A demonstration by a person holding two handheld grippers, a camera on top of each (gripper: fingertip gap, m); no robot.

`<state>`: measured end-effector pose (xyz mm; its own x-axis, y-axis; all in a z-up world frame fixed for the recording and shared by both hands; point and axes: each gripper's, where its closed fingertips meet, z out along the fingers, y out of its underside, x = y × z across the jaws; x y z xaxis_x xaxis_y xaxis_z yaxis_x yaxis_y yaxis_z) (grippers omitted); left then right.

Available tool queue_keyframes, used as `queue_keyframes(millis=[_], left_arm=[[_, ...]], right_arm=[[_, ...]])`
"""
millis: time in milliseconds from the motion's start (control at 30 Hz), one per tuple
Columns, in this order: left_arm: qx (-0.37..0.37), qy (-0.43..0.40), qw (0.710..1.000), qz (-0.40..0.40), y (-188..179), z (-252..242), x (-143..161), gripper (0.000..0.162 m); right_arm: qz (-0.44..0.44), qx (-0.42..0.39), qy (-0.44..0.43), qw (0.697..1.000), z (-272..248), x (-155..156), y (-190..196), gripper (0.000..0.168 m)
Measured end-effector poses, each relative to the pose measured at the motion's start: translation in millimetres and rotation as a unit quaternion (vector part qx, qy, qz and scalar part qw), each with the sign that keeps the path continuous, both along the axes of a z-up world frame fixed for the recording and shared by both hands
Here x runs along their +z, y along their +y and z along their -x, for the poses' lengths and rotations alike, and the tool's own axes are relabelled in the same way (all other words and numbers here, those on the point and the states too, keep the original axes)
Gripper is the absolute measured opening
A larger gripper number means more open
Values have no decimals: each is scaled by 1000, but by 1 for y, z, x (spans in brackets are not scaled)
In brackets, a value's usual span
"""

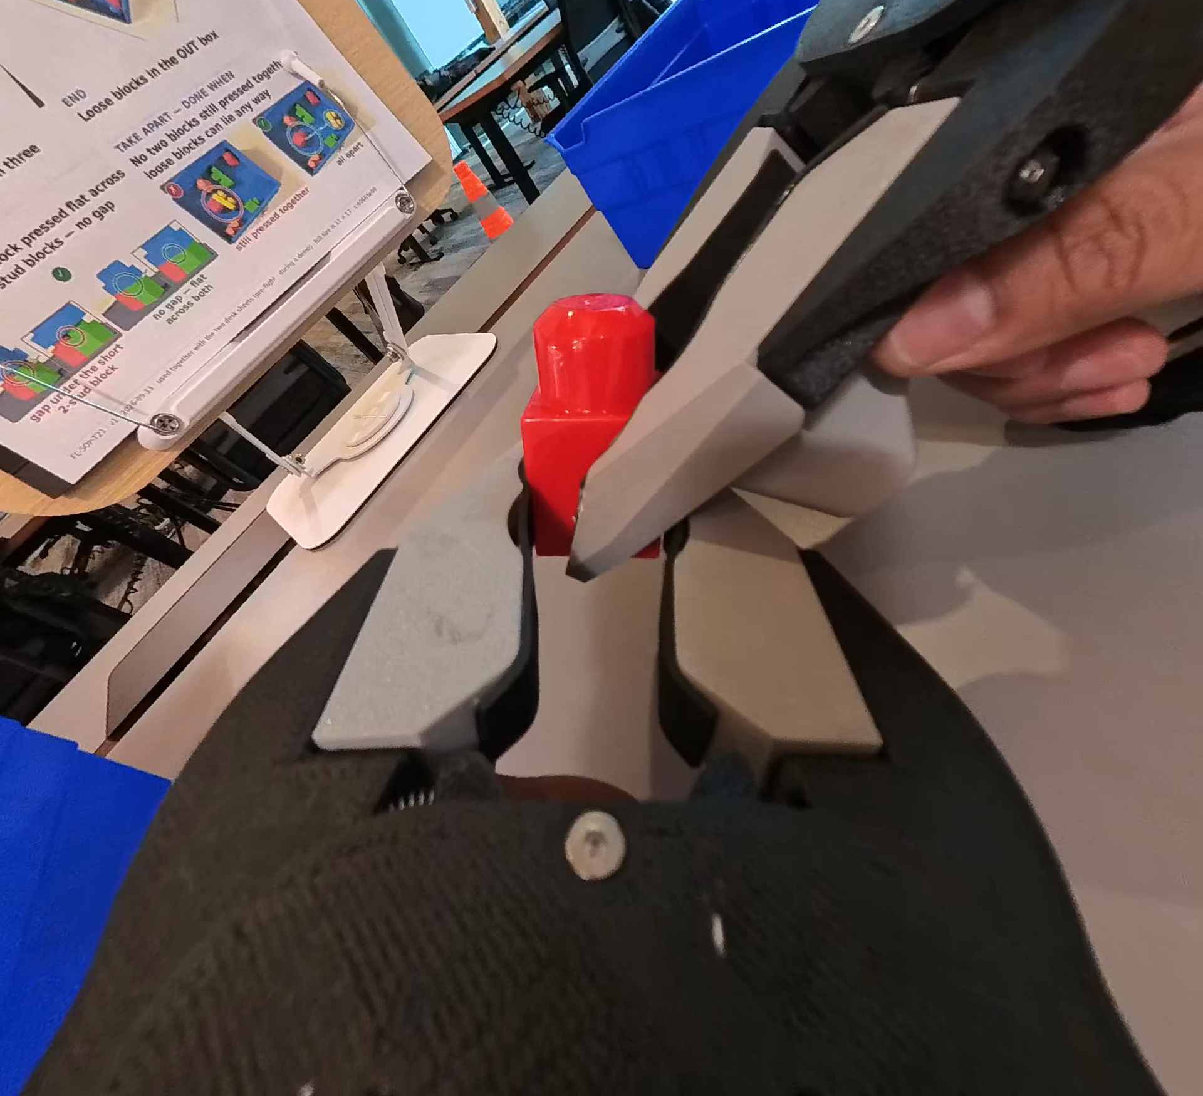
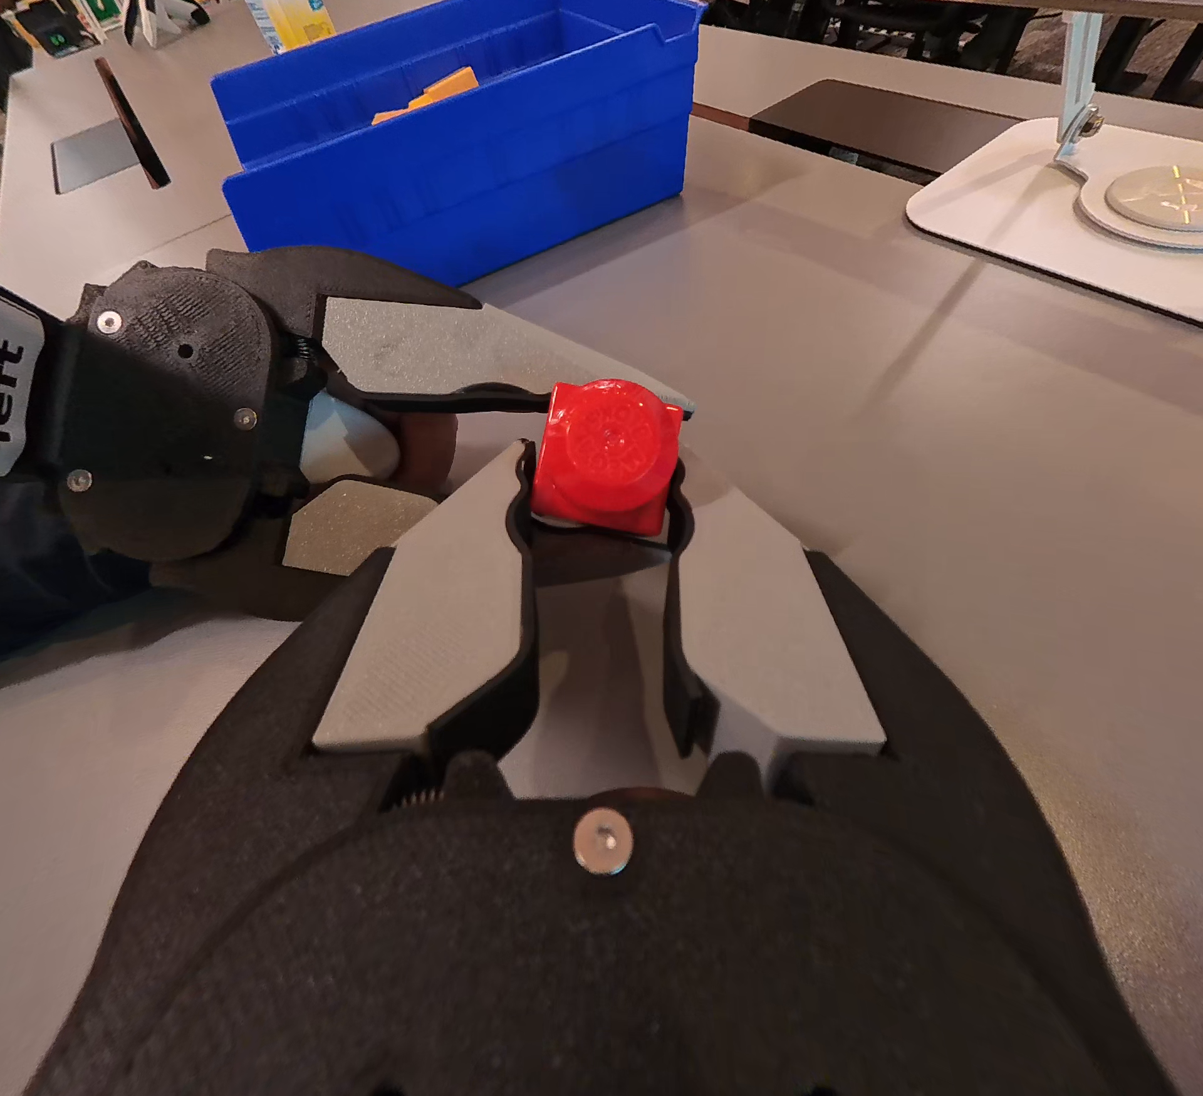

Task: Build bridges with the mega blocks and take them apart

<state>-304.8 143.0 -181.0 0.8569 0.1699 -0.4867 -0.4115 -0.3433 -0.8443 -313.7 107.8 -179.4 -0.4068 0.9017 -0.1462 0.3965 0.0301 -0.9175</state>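
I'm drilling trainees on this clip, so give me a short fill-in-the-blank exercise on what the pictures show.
1. Both claws grip one ____ block.
2. The bin behind the left claw is ____.
3. Inside that bin lie ____ blocks.
4. The right claw is ____ on the block.

Answers: red; blue; orange; shut

red block (image 1: 573, 414) | one round stud, glossy | pinched between both pairs of fingers | above grey table (image 2: 911, 414)

Gripper fingers hide the red block's (image 1: 573, 414) lower sides in both views.
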Motion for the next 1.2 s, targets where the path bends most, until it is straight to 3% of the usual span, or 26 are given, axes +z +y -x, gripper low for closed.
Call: queue_keyframes(millis=[1200], left_arm=[[9,-23,998,57,-4,4,-18,34]], right_arm=[[14,-3,-5,1000,0,0,5,36]])
